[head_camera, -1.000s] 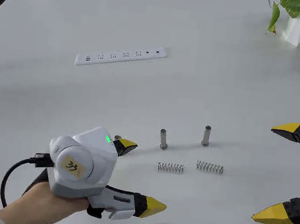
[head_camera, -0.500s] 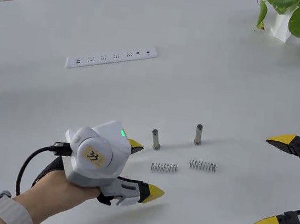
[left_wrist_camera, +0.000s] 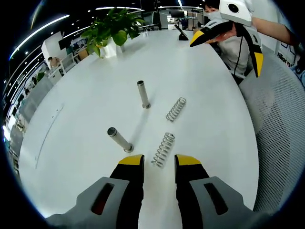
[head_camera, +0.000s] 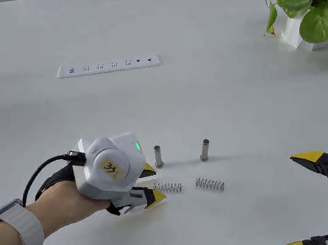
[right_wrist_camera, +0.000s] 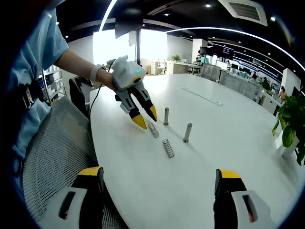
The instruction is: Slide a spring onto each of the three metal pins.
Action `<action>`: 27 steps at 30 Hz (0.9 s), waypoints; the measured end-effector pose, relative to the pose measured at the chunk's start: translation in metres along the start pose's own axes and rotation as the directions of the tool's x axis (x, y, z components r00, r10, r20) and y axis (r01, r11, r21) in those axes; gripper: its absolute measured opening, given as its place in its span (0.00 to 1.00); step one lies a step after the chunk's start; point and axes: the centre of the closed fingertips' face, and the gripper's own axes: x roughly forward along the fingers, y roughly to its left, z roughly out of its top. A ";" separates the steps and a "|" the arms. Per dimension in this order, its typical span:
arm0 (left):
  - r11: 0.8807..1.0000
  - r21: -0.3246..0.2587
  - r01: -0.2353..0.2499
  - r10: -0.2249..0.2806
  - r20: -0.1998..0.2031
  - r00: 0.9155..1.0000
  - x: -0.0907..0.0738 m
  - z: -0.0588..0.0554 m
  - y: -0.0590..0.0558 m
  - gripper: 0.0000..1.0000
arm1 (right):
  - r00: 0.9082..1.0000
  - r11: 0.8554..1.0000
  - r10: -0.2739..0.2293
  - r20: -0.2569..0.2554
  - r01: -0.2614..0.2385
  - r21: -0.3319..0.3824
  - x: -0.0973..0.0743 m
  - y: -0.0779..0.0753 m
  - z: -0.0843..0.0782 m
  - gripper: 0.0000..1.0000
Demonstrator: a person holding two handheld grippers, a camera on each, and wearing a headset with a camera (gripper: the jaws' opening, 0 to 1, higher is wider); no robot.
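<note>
Low over the table [head_camera: 229, 89], the left gripper [left_wrist_camera: 158, 161] holds its fingers [left_wrist_camera: 132, 167] slightly parted around one end of the near spring [left_wrist_camera: 163, 149], apparently lined up to pinch it for the upright pin [left_wrist_camera: 119, 139] just beside it, while the right gripper [right_wrist_camera: 159, 172], fingers spread wide and empty, hangs well apart.

Bright, sharp — fisheye edges warped.

Left pin [head_camera: 158, 156] and right pin [head_camera: 204, 150] are standing upright; left spring [head_camera: 168, 187] and right spring [head_camera: 210, 183] are lying flat beside them.
</note>
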 end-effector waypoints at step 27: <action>0.997 -0.069 0.030 -0.033 -0.047 0.998 0.012 -0.003 -0.002 0.07 | 1.000 0.999 -0.001 0.000 0.001 0.033 0.006 0.002 -0.002 0.94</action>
